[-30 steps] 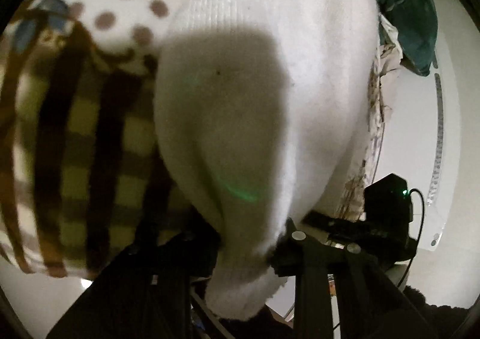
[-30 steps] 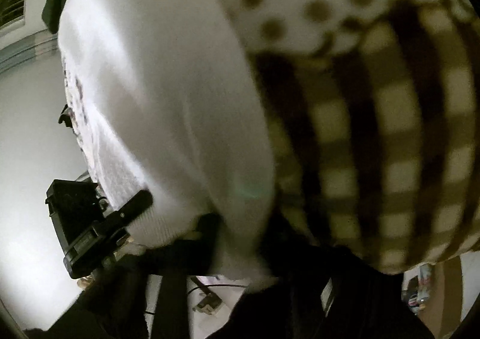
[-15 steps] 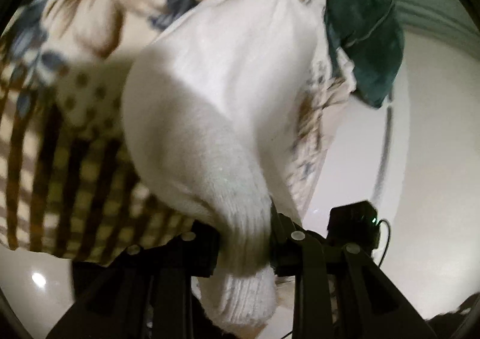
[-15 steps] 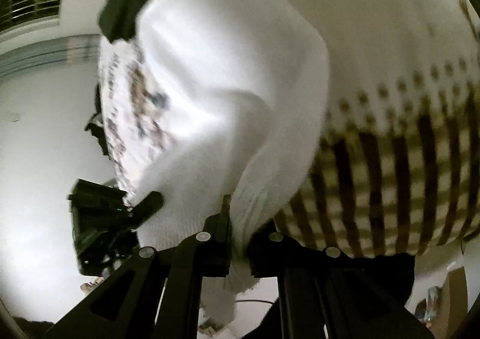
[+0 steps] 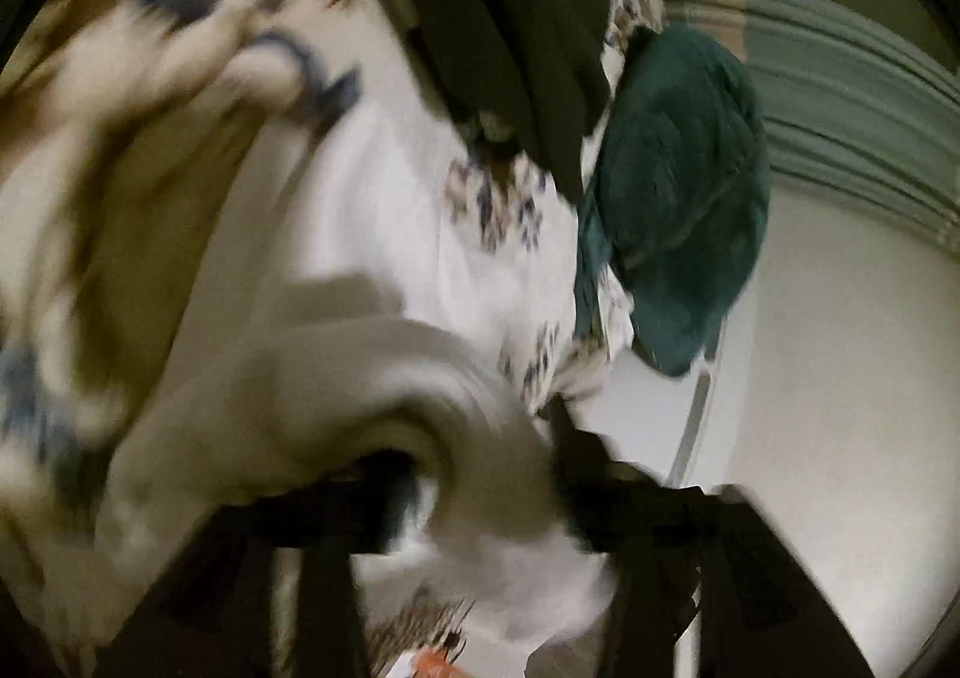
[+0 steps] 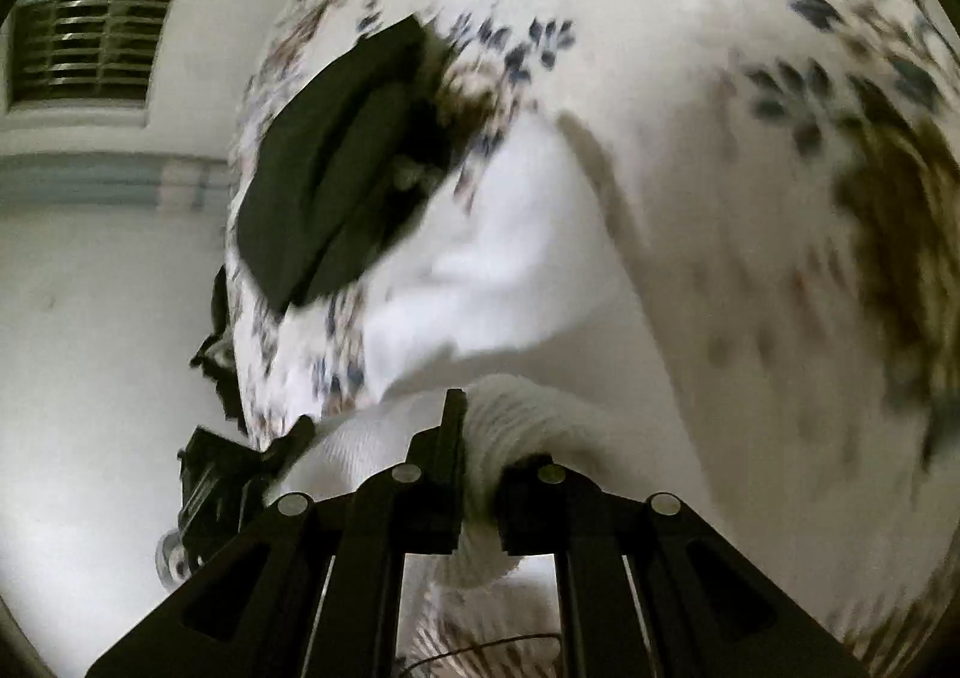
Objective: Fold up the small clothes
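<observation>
A white knitted garment (image 5: 372,378) stretches from my left gripper (image 5: 486,504) across the patterned blanket; the left view is blurred. The left gripper is shut on one end of it, with cloth bunched between the jaws. In the right wrist view my right gripper (image 6: 480,474) is shut on the other ribbed end of the white garment (image 6: 516,408), which lies over the blanket beyond.
A floral and checked blanket (image 6: 750,198) covers the surface. A black folded garment (image 6: 324,180) lies on it, also in the left view (image 5: 510,18). A dark green garment (image 5: 678,198) sits at the blanket's edge. A white wall (image 5: 840,378) and a vent (image 6: 90,48) lie beyond.
Both grippers have swung forward over the blanket with the white garment still held. The checked part has left view and the floral part and black garment now fill it.
</observation>
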The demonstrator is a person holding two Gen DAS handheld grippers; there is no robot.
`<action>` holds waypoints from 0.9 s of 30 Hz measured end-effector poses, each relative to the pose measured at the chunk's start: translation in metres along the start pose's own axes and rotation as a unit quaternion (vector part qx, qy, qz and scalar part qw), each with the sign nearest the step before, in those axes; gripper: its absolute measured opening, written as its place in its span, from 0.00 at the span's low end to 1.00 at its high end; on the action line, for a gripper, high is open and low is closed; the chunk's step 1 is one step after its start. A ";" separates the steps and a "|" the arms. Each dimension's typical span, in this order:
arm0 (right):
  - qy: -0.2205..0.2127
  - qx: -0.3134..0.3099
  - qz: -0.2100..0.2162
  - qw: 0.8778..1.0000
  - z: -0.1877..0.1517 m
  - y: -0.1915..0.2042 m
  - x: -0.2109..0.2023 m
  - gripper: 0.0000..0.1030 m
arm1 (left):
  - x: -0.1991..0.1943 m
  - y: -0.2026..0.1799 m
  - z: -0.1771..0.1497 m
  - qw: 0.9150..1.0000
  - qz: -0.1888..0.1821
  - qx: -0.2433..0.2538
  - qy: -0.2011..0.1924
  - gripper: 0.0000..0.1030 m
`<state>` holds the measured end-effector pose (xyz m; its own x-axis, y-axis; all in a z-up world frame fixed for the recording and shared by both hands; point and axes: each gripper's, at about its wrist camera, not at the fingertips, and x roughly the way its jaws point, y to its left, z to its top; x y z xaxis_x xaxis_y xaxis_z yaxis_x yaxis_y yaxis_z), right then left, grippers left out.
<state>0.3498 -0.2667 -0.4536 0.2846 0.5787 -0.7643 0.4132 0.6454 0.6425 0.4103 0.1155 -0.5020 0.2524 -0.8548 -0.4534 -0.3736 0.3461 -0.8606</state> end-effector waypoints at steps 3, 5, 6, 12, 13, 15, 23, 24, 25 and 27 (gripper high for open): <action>0.031 0.054 0.025 0.998 0.045 -0.006 0.030 0.12 | 0.009 -0.008 0.031 1.000 -0.021 0.004 -0.010 0.70; 0.034 0.073 0.038 0.996 0.065 -0.008 0.039 0.14 | 0.007 -0.015 0.045 0.998 -0.047 0.007 -0.029 0.70; 0.032 0.077 0.049 0.995 0.072 -0.007 0.041 0.16 | 0.003 -0.016 0.050 0.998 -0.054 0.010 -0.037 0.70; -0.008 0.075 0.111 0.991 0.098 -0.011 0.018 0.58 | -0.030 -0.020 0.051 0.995 0.012 0.078 -0.067 0.71; -0.011 0.062 0.101 0.993 0.097 -0.014 0.011 0.60 | -0.031 -0.021 0.043 0.992 0.040 0.101 -0.063 0.71; -0.010 0.033 0.065 0.997 0.088 -0.022 0.002 0.67 | -0.026 -0.021 0.031 0.987 0.075 0.134 -0.051 0.71; 0.067 -0.022 -0.038 0.997 0.049 -0.061 0.030 0.69 | 0.027 -0.001 -0.001 0.968 0.178 0.179 -0.014 0.71; 0.066 -0.016 -0.028 0.997 0.053 -0.061 0.037 0.69 | 0.035 -0.004 0.001 0.965 0.185 0.186 -0.019 0.70; 0.063 -0.013 -0.021 0.998 0.057 -0.060 0.043 0.69 | 0.040 -0.008 0.001 0.958 0.199 0.204 -0.027 0.69; 0.055 -0.016 -0.004 0.998 0.069 -0.052 0.057 0.68 | 0.048 -0.013 0.002 0.952 0.201 0.227 -0.034 0.45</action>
<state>0.4042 -0.3012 -0.5347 0.1844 0.6238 -0.7595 0.3874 0.6640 0.6395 0.4293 0.0709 -0.5128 0.2336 -0.5964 -0.7679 -0.0310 0.7848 -0.6189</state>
